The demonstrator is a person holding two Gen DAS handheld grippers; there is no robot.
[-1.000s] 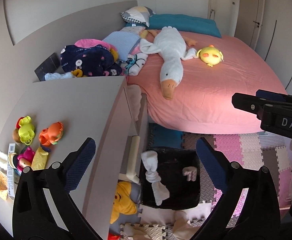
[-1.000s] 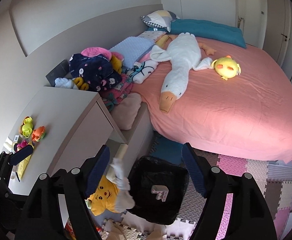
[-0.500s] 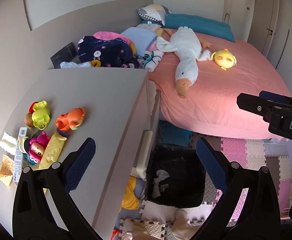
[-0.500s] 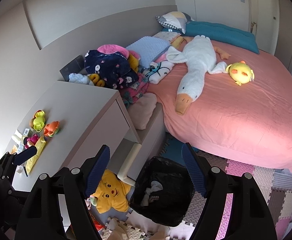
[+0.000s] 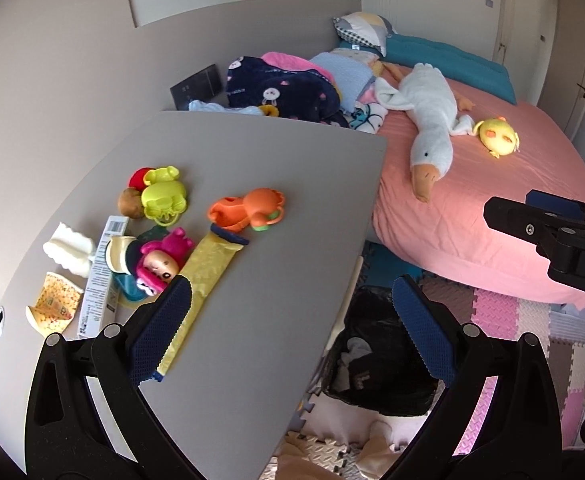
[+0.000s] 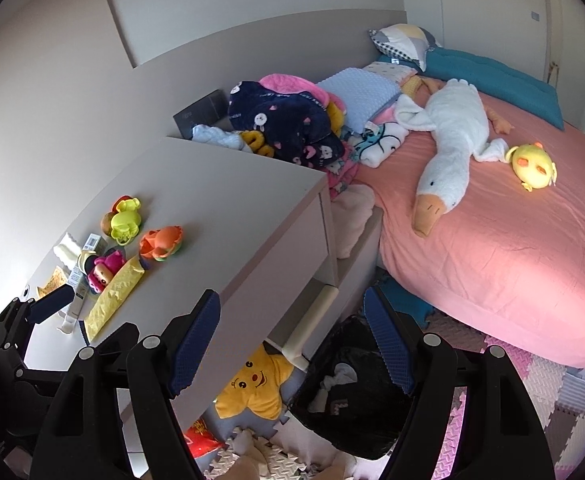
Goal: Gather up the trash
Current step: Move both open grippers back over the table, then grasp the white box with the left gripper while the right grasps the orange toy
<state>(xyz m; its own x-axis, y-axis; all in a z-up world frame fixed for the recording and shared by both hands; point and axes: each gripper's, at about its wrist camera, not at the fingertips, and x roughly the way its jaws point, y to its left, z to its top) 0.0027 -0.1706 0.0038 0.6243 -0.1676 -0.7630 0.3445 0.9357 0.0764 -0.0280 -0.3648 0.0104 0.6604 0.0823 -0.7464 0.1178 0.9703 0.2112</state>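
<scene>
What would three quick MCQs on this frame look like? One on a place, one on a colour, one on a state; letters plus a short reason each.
1. Where does the black trash bin stand?
A. on the bed
B. on the floor beside the dresser
C. on the dresser top

2. What colour is the long flat wrapper lying on the dresser?
A. yellow
B. green
C. white

3. How are the left claw and right claw?
A. both open and empty
B. both shut on trash
C. left shut on a toy, right open

Answers:
1 B: the bin sits on the foam mat floor beside the dresser's side.
2 A: the wrapper is yellow with a dark blue end.
3 A: the pads of each stand wide apart with nothing between them.
</scene>
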